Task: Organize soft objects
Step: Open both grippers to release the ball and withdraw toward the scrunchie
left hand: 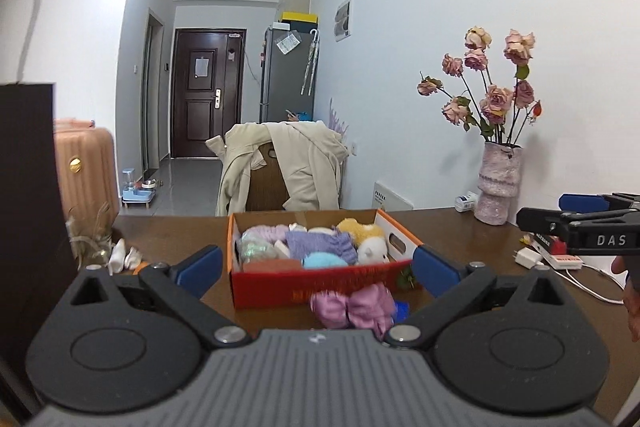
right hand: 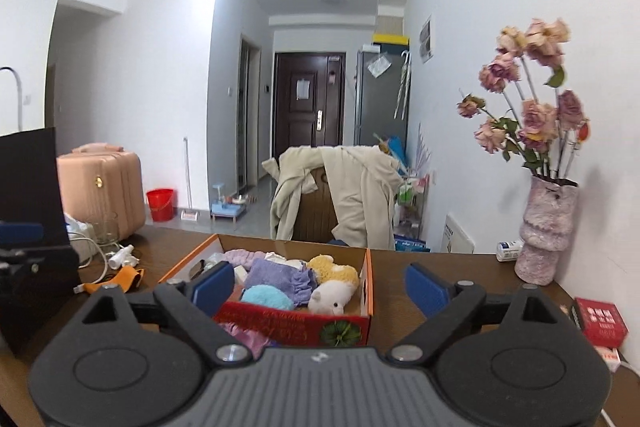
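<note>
Right now both my grippers sit back from the box (left hand: 320,279), pointing nearly level with a slight downward tilt over the brown table (left hand: 452,227). Left gripper (left hand: 318,265): jaws spread wide, blue pads framing the box from either side in its own view, nothing between them, touching nothing. Right gripper (right hand: 320,287): also wide open and empty — its left pad overlaps the box's near-left corner in the picture, the right pad hangs over bare table.

From the left view, my right gripper's black body shows at the far right edge, a bit of hand (left hand: 632,291) under it.

The box is orange-red cardboard, open top, mid-table, packed with soft things: yellow plush (right hand: 332,267), white plush (right hand: 330,297), light-blue fluffy piece (right hand: 266,297), purple knit cloth (right hand: 278,279). One pink satin scrunchie (left hand: 352,307) lies outside on the table, just in front of the box's near wall — blurred, so I can't tell if it touches. A small blue thing sits beside it, too unclear to name.

Vase of dried roses (left hand: 498,183) stands at the table's far right, well apart from the box.
</note>
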The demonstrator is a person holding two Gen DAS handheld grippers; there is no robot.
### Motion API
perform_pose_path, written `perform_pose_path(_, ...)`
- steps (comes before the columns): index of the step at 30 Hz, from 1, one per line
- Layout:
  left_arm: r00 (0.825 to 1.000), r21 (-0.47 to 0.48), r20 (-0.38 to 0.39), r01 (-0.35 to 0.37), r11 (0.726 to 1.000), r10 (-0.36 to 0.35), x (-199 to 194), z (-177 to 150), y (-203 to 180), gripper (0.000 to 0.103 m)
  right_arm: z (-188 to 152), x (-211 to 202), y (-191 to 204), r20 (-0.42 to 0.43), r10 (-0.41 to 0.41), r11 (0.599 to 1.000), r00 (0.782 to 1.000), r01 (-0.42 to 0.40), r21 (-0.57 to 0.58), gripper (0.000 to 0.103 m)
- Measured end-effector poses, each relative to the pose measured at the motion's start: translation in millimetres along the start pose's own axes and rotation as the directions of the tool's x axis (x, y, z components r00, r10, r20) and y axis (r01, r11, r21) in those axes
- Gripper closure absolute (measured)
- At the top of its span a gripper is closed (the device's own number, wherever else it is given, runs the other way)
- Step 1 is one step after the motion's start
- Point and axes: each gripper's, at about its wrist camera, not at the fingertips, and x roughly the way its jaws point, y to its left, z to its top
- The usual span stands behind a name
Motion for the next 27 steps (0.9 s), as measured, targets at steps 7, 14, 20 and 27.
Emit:
perform_pose_path(7,0.999,-0.036,0.021,-0.028,0.999,0.029,-49.5,-43.5,1.9,0.0,-52.2,-52.0,21.6,0.042,-0.012,1.0,0.999,0.013,-0.021,0.007)
perform_pose_path(14,0.999,-0.013,0.005,-0.032,0.999,0.032,-70.5,-74.6,-0.9,0.0,-106.0,-92.4,35.5,-0.025,0.038,0.999,0.999,-0.038,-0.003,0.007)
perform_pose_path(20,0.999,-0.036,-0.002,-0.048,0.998,0.048,-61.1,-74.5,4.5,0.0,-117.6,-89.1,40.2,-0.063,0.026,1.0,0.998,-0.025,0.006,0.007)
perform_pose_path(27,0.997,-0.055,-0.069,-0.049,0.997,0.046,-27.6,-78.8,11.2,0.0,-120.1,-65.1,35.4,-0.103,0.03,0.999,0.994,-0.026,0.035,0.007)
